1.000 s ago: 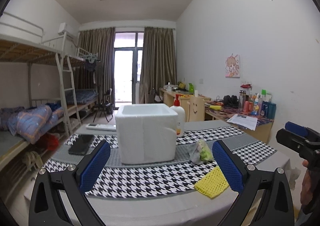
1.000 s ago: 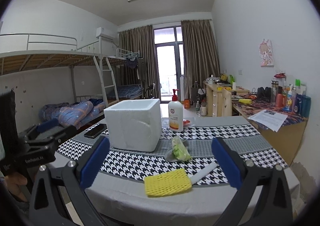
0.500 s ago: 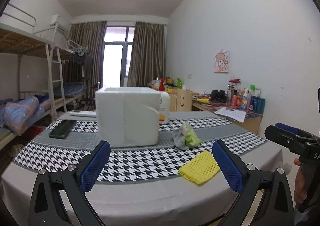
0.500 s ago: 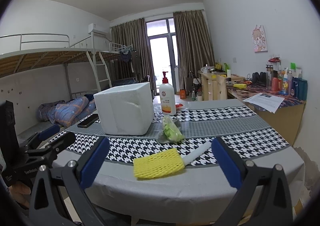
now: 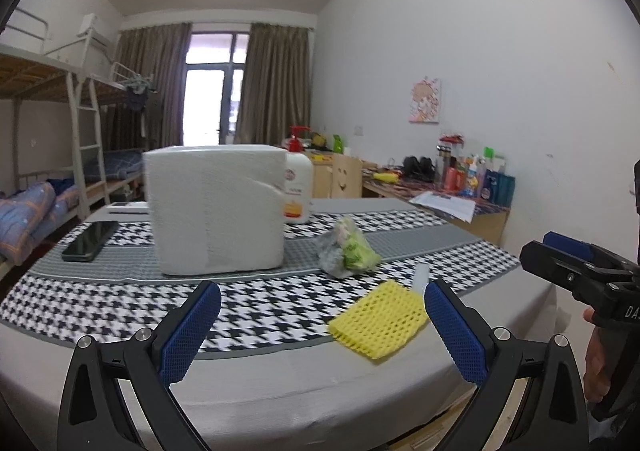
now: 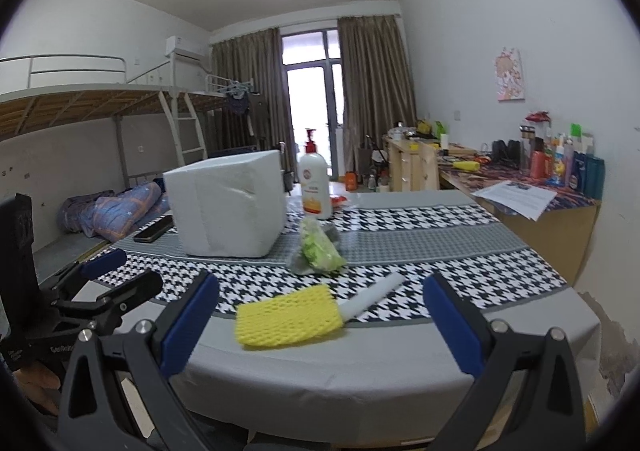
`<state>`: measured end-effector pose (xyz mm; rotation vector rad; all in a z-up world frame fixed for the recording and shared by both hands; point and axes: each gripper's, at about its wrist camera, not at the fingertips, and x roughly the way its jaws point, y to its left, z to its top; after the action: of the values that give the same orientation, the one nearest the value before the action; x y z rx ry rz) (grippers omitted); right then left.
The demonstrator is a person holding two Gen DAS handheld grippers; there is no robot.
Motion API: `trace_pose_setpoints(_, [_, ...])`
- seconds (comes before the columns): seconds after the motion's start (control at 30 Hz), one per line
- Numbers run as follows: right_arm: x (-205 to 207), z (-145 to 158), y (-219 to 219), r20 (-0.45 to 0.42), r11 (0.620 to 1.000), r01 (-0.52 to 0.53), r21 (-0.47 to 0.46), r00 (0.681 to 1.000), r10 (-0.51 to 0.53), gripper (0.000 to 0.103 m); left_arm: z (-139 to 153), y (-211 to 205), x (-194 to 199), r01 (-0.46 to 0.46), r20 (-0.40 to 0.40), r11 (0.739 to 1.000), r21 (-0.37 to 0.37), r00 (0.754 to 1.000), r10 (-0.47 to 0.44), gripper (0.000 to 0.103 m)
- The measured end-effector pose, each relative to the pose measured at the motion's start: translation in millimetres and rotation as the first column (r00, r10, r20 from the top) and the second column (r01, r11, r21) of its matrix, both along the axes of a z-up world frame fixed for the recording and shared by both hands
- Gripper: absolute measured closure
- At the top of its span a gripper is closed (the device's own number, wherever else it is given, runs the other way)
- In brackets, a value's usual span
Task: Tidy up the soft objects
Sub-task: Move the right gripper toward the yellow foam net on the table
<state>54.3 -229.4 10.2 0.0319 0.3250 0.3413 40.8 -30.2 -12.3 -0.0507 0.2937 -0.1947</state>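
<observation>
A yellow foam net sleeve (image 5: 378, 321) lies near the table's front edge, with a white foam strip (image 5: 421, 276) beside it; both show in the right wrist view, the sleeve (image 6: 289, 315) and the strip (image 6: 372, 296). A crumpled green and grey plastic bag (image 5: 348, 253) (image 6: 318, 249) lies behind them. A white foam box (image 5: 216, 209) (image 6: 228, 205) stands further back. My left gripper (image 5: 322, 331) is open and empty, before the table edge, left of the sleeve. My right gripper (image 6: 320, 325) is open and empty, with the sleeve between its fingers' lines.
A lotion pump bottle (image 6: 316, 183) stands behind the box. A black phone (image 5: 90, 239) lies at the left on the houndstooth cloth (image 5: 260, 307). Bunk beds (image 6: 100, 103) stand left, a cluttered desk (image 6: 532, 187) right.
Both grippers have dropped lower and moved closer to the table's front edge. The sleeve and bag look larger. Nothing was taken hold of.
</observation>
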Motion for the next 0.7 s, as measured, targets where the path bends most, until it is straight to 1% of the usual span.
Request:
trace_pose_setpoints(0.23, [2, -4, -18, -0.015, 0.999, 0.042, -0.001, 0.999, -0.042, 0.000, -10, -26, 14, 0.085, -0.046, 0.996, 0.027, 0.995, -0.083, 0.001])
trace_pose_setpoints(0.47, [18, -16, -30, -0.060, 0.998, 0.064, 0.020, 0.996, -0.063, 0.000, -19, -42, 32, 0.116, -0.087, 0.992, 0.050, 0.990, -0.111, 0.001])
trace_pose_setpoints(0.57, [26, -21, -33, -0.086, 0.997, 0.065, 0.028, 0.994, -0.062, 0.000, -26, -45, 42, 0.131, -0.117, 0.990, 0.048, 0.985, -0.125, 0.001])
trace_pose_setpoints(0.7, [35, -27, -31, -0.102, 0.998, 0.067, 0.013, 0.993, -0.065, 0.000, -35, -45, 56, 0.135, -0.157, 0.990, 0.034, 0.979, -0.128, 0.001])
